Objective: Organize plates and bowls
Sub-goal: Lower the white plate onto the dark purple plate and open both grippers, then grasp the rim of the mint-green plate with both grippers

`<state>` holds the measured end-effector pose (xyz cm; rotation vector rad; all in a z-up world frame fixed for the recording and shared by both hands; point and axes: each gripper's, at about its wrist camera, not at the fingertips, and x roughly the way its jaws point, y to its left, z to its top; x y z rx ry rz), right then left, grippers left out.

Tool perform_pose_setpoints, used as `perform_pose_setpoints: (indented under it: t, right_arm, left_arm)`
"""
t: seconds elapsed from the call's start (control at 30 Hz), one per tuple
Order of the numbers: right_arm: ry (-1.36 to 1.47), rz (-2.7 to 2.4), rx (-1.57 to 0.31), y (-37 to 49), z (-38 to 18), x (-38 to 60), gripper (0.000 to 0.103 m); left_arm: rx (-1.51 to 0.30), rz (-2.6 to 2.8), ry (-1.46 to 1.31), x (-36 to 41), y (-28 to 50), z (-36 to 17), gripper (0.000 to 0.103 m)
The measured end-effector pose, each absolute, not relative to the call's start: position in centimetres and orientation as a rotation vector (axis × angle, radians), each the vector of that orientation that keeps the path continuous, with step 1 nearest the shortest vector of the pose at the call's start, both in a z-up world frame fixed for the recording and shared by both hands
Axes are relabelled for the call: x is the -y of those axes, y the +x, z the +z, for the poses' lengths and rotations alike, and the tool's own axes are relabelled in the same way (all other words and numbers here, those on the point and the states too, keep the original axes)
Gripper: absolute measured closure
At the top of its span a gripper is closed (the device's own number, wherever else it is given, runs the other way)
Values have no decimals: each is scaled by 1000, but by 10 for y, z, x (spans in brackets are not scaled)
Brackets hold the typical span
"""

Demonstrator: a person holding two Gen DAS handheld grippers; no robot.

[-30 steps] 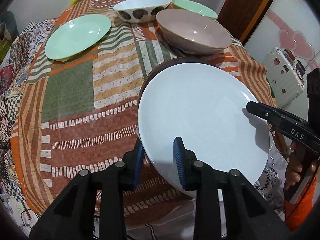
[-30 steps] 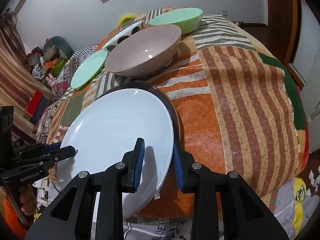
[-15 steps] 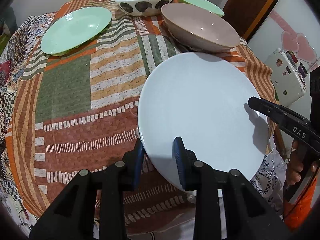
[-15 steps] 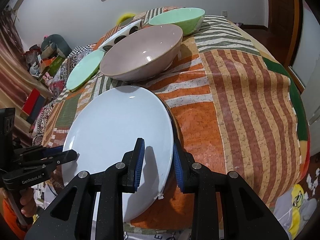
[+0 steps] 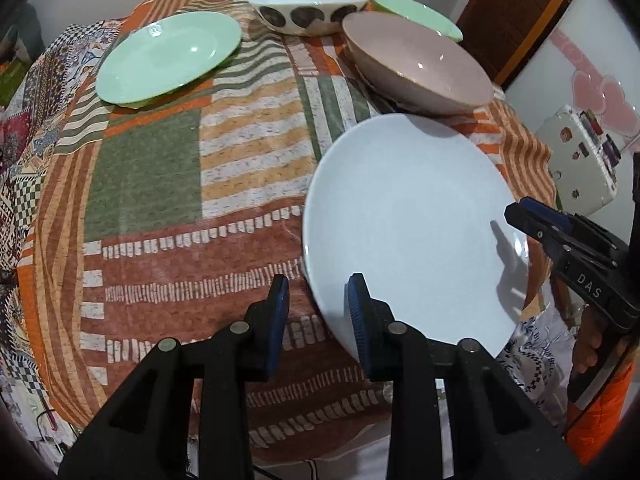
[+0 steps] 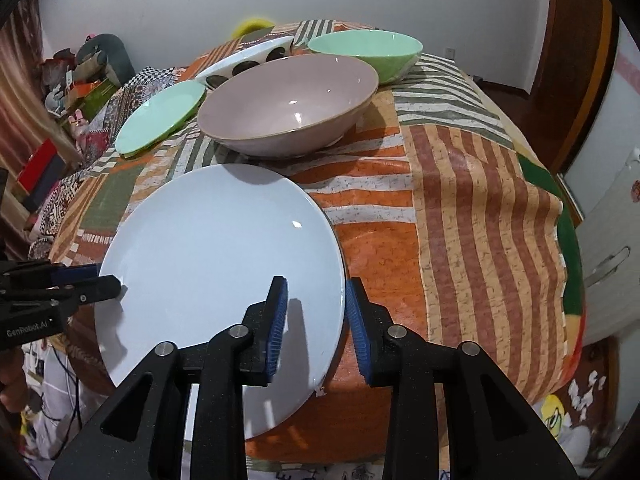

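Note:
A large white plate (image 5: 408, 224) (image 6: 216, 264) is held tilted above the table's near edge. My left gripper (image 5: 318, 312) straddles its left rim and my right gripper (image 6: 316, 312) straddles its right rim; both jaws look closed on the rim. The right gripper also shows in the left wrist view (image 5: 560, 236), the left gripper in the right wrist view (image 6: 76, 284). Farther back stand a pink bowl (image 5: 416, 64) (image 6: 288, 104), a green bowl (image 5: 416, 16) (image 6: 366, 52), a white spotted bowl (image 5: 308, 8) (image 6: 244, 62) and a green plate (image 5: 168, 56) (image 6: 160, 116).
The round table carries a patchwork striped cloth (image 5: 168, 184) (image 6: 460, 208). A white cabinet (image 5: 580, 160) stands to the right, a wooden door (image 6: 576, 60) behind it. Clutter (image 6: 72, 80) lies on the floor at the far left.
The white plate has risen off the dark plate that lay under it and moved toward me and up. That dark plate is out of sight now. Both grippers kept their hold.

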<state>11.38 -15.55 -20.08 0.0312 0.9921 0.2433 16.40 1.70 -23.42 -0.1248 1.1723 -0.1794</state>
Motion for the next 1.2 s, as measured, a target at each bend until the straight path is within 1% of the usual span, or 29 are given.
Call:
perform_pose_setpoints:
  t: [0.17, 0.23, 0.27, 0.3, 0.33, 0.37, 0.43, 0.47, 0.5, 0.53, 0.63, 0.77, 0.93, 1.2]
  right_arm:
    - [46, 256, -956, 110, -182, 157, 74]
    - [49, 270, -933, 109, -171, 153, 72]
    - [49, 279, -918, 107, -165, 151, 70]
    - [52, 290, -901, 106, -158, 147, 67]
    - [52, 299, -885, 105, -152, 145, 65]
    - [50, 309, -866, 105, -146, 141, 62]
    - [42, 325, -831, 106, -134, 130, 59]
    - [43, 334, -817, 108, -130, 125, 57]
    - [47, 346, -805, 109, -125, 120, 53]
    - [51, 359, -793, 113, -121, 114, 52]
    - [60, 385, -776, 126, -113, 97, 50]
    - [83, 421, -775, 149, -114, 76, 49]
    - [88, 433, -803, 179, -123, 44, 49]
    - [85, 402, -874, 236, -148, 4, 49]
  left_arm:
    - [-1067, -167, -126, -30, 151, -203, 73]
    - [-1026, -161, -130, -37, 147, -190, 72]
    - [-1003, -156, -131, -41, 145, -182, 71]
    - [-980, -149, -130, -44, 143, -176, 68]
    - [-957, -141, -129, -47, 142, -169, 63]
    - [-929, -130, -129, -53, 140, -161, 61]
    - [-878, -107, -126, -62, 139, -147, 50]
    - [-852, -97, -124, -67, 138, -141, 48]
    - [-832, -86, -125, -73, 138, -135, 44]
    - [-812, -69, -130, -81, 140, -130, 38]
    - [-777, -27, -164, -105, 147, -121, 30]
    - [-746, 7, -187, -138, 165, -121, 29]
    - [-751, 59, -227, -183, 200, -136, 29]
    - [-835, 98, -258, -234, 265, -186, 30]
